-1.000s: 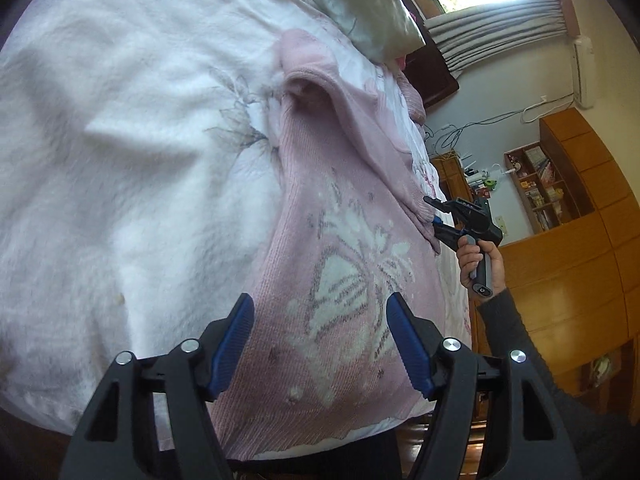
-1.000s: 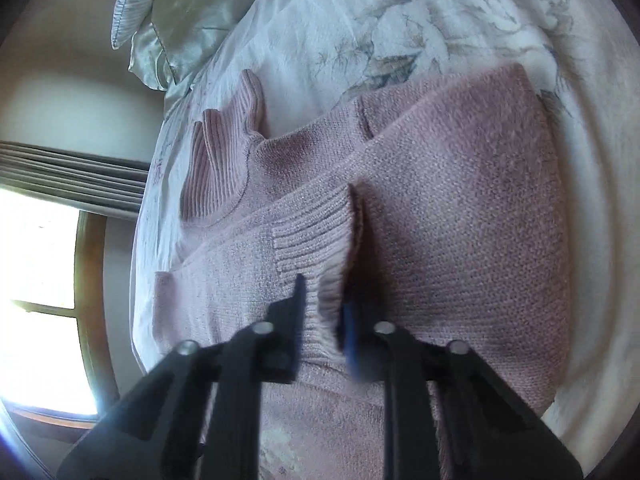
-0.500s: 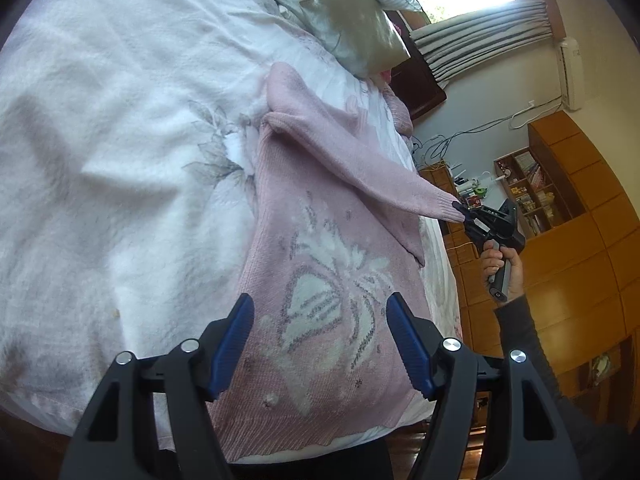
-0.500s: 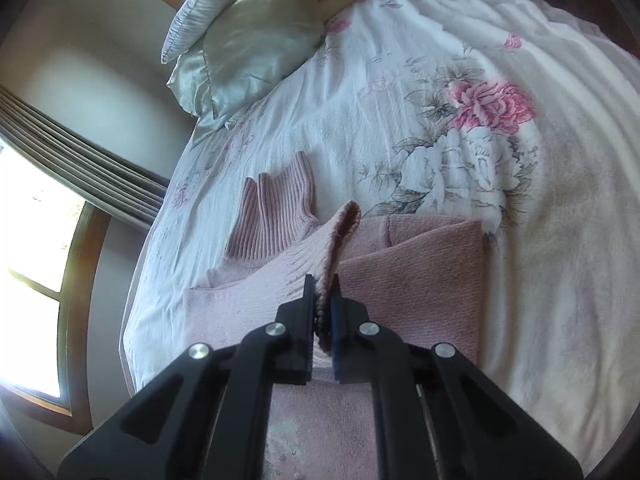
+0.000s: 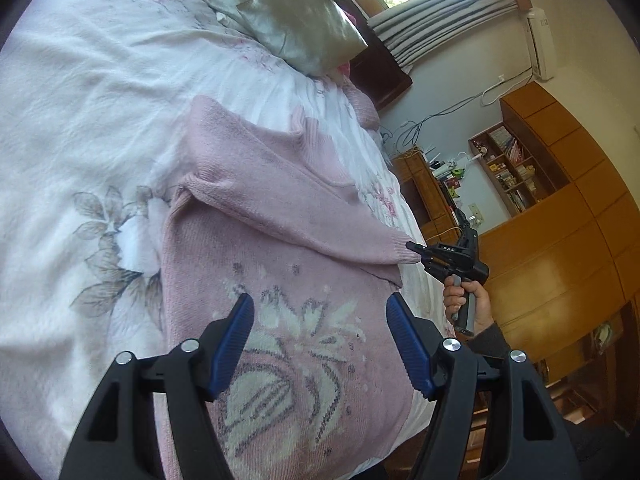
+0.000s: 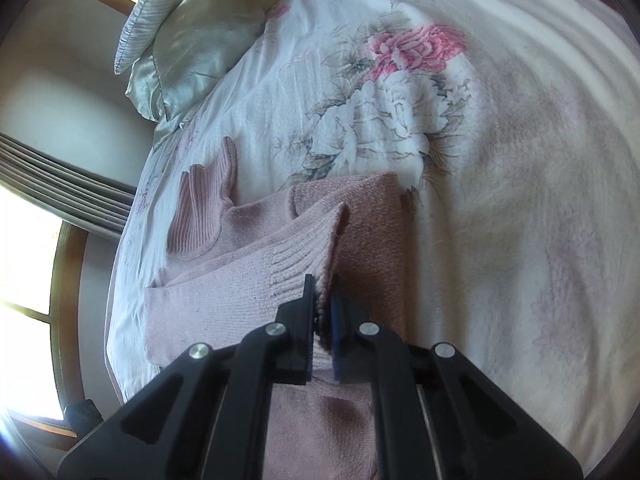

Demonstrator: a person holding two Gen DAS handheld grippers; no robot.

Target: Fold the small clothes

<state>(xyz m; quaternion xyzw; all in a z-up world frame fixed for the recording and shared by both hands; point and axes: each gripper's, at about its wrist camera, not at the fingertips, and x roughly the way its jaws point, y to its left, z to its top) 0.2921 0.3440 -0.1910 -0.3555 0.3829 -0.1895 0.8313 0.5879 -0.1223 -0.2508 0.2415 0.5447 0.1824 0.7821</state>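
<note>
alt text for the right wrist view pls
The right gripper is shut on the ribbed cuff of a pink sweater lying on a white floral bedspread. A silvery pillow sits at the bed's head.

left wrist — high, facing bed (image 5: 100, 92) | right wrist — close, opposite way | shared: sweater (image 5: 280, 208)

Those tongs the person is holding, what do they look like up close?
The left tongs are black plastic with ribbed blue pads and silver screws. The right tongs are likewise black, with small white lettering on top and a grey handle. The hand holding them comes out of a dark grey sleeve.
</note>
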